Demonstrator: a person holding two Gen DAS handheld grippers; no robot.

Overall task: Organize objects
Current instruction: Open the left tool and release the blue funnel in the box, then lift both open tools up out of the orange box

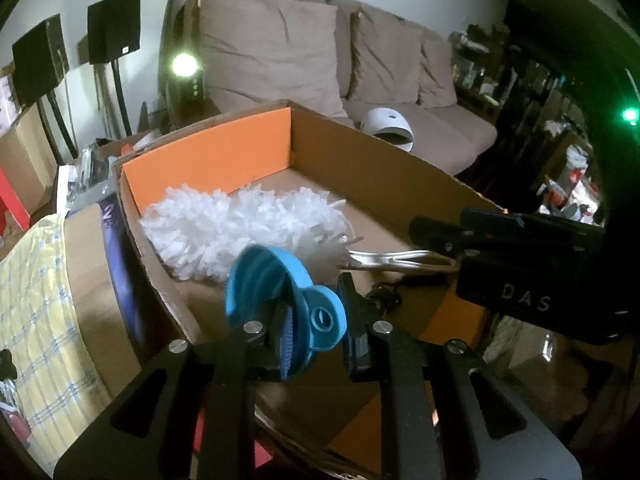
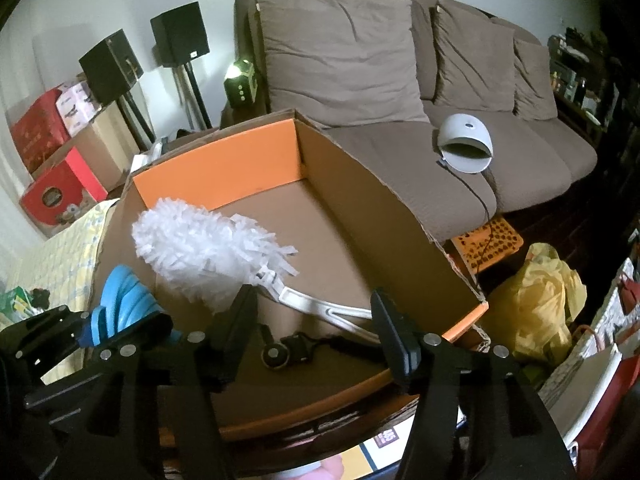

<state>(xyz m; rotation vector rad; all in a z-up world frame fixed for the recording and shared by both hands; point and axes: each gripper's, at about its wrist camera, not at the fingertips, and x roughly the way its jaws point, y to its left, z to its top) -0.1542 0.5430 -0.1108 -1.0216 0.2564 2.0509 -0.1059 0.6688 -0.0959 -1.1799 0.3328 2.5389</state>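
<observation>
Cardboard, orange on its end walls, forms the open box (image 2: 360,208) where things are gathered. Already lying inside are the white duster (image 2: 200,248) and a small black gadget (image 2: 288,354) on a cord near its handle. The left tool (image 1: 316,336) hangs over the box's near corner with the blue collapsible funnel (image 1: 280,296) between its narrow jaws; whether the pads press on it I cannot tell. The right tool (image 2: 316,340) stands wide and empty above the gadget. By my reading the funnel goes in next, while a white dome-shaped device (image 2: 466,146) waits on the sofa (image 2: 400,152).
</observation>
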